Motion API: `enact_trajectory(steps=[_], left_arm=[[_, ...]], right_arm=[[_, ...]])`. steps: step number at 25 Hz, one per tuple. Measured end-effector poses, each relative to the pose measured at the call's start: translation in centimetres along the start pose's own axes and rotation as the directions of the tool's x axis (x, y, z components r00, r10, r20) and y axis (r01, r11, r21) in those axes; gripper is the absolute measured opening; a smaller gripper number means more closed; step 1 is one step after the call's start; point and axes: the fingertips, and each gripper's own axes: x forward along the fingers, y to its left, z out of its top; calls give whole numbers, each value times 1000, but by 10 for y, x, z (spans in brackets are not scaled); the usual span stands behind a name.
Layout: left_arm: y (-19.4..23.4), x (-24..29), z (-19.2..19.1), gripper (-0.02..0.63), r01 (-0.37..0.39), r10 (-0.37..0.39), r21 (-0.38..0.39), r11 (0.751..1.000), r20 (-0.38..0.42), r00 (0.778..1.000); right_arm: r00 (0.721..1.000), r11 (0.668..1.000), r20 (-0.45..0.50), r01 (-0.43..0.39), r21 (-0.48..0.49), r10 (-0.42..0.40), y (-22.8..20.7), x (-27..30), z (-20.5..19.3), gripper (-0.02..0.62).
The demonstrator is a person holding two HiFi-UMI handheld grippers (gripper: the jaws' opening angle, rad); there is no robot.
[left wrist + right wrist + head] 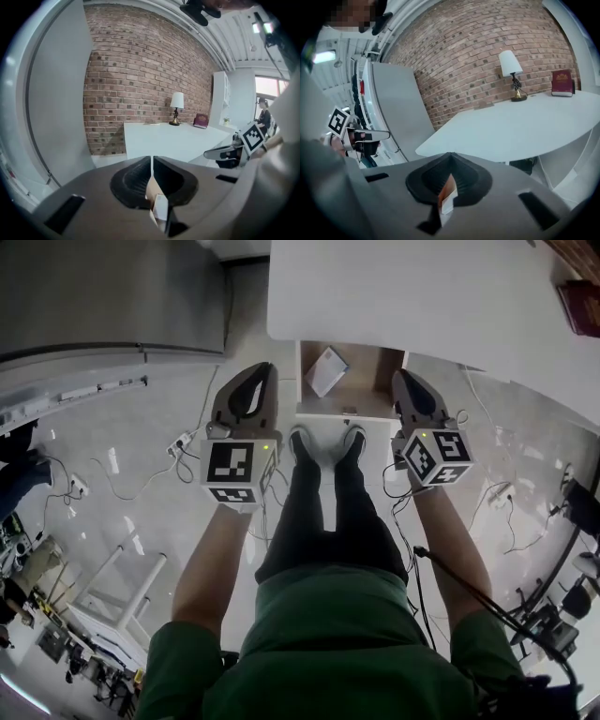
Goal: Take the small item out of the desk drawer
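Observation:
The desk drawer (375,367) stands pulled out below the white desk (403,296), showing its wooden bottom. A small white flat item (326,370) lies in its left part. My left gripper (265,369) hangs just left of the drawer, jaws shut and holding nothing. My right gripper (401,377) hangs at the drawer's right edge, also shut and holding nothing. In the left gripper view the shut jaws (152,158) point toward the desk, and the white item (160,206) shows through a slot below them. The right gripper view shows its jaws (450,154) closed together too.
A red book (581,307) and a lamp (176,108) stand on the desk by the brick wall. A grey cabinet (103,296) stands at the left. A power strip (178,442) and cables lie on the floor. My feet (325,443) are at the drawer front.

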Motion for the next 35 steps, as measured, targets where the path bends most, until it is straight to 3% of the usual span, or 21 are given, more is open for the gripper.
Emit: enact_trajectory(steps=[10,14,21,26,31,35], left_arm=[[4,22,-65,11,33,-35,-20,999,-87,996],[5,25,-77,11,33,-35,-21,999,-98,995],[11,27,-101,11,18,-25,-64,998,-121,992],[20,27,-120,11,4,-16,-84,996,-139,990],[29,28,-133,11,-17,3,-96,995,-142,990],[31,29,-142,11,-26,11,-104,994,-145,989]], right_arm=[[977,994,-204,-45,95,64,-15,36,-97,8],[963,984,-257,-41,173,85,-23,50,-117,44],[931,984,-353,-35,177,96,-30,79,-157,56],[910,962,-389,-37,272,145,-31,100,-182,102],[896,954,-412,-40,297,166,-35,116,-195,118],[868,935,-460,-13,356,187,-39,126,-212,126]])
